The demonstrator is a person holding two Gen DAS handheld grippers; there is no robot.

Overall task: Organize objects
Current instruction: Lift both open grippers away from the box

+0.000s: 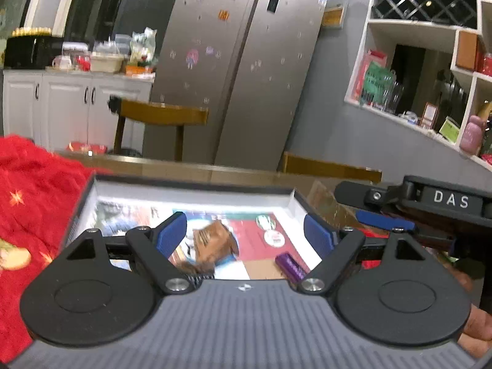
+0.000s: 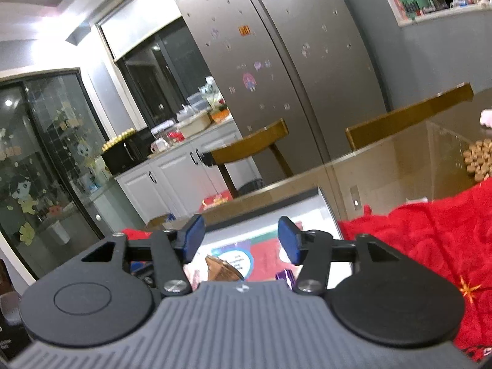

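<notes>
Both tools, left (image 1: 245,233) and right (image 2: 241,241), hang released over box (image 1: 190,189) holding brown packet (image 1: 215,241), purple tube (image 1: 290,266); sorting seems near-finished.

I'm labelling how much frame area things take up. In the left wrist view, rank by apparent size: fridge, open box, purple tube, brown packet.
1. fridge
2. open box, enlarged by nearness to the camera
3. brown packet, blurred
4. purple tube, partly hidden

Box (image 1: 89,196) open from above; red cloth (image 1: 33,190) flanks it, chairs (image 1: 163,117) stand beyond.
</notes>
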